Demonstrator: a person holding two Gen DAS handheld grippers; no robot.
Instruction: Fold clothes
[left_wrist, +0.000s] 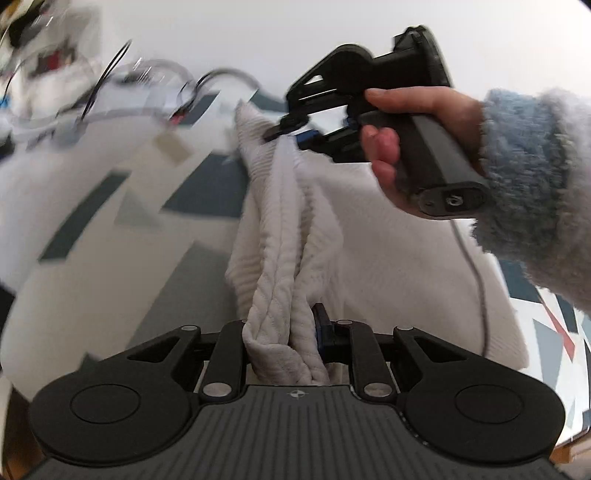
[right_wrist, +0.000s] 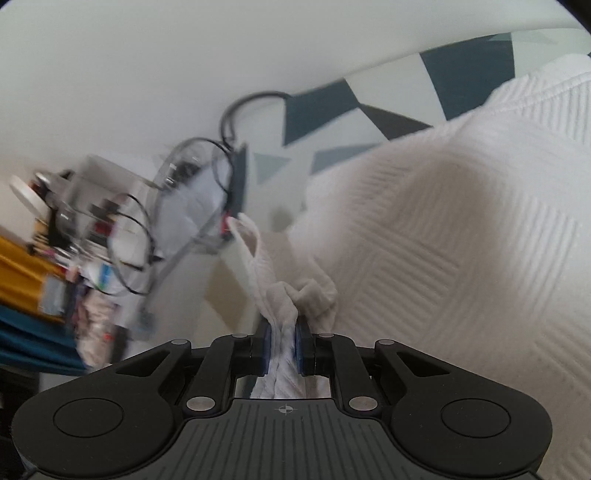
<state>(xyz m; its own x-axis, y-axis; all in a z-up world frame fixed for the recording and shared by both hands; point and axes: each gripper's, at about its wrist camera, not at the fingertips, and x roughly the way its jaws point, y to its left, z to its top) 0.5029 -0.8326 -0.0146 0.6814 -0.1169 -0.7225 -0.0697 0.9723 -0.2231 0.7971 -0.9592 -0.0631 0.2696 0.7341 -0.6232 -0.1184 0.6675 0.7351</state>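
between both tools, left tool (left_wrist: 284, 343) and right tool (right_wrist: 283, 347) each clench the white garment's (left_wrist: 388, 236) bunched edge.

Each camera rode on its own gripper, looking forward and down along the fingers, very close to the white garment (left_wrist: 280, 236). Both views shared that garment and the patterned cloth (right_wrist: 321, 107) beneath.

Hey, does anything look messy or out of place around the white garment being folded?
Nothing looks damaged or spilled. The white garment is just bunched into a rope between the left tool and right tool. A tangle of cables clutters the tabletop beyond it.
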